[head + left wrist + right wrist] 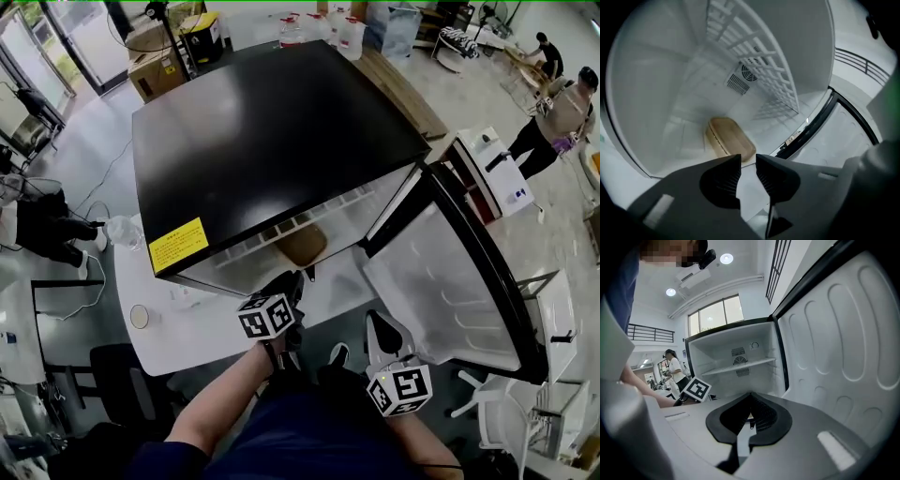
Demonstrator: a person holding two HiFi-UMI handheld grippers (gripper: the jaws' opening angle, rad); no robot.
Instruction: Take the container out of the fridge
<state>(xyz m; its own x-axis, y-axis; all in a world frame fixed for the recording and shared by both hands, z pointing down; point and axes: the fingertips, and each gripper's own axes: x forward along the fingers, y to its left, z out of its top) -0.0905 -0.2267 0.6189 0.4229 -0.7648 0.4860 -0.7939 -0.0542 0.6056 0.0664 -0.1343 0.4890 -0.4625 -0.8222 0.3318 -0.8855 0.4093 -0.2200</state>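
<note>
The container (302,246), a shallow box with a tan wooden lid, lies on the white floor of the open black fridge (272,141). In the left gripper view the container (730,139) sits just beyond the jaws. My left gripper (748,160) is open by a narrow gap with nothing between its pads, and it hovers at the fridge's mouth (287,284). My right gripper (380,330) hangs back beside the open door, and its jaws (750,394) are shut on nothing.
The fridge door (450,281) swings wide to the right. A white wire shelf (754,61) and a fan vent (743,77) line the interior. A white table (187,333) with a cup (141,316) stands at the left. People (562,103) work at the far right.
</note>
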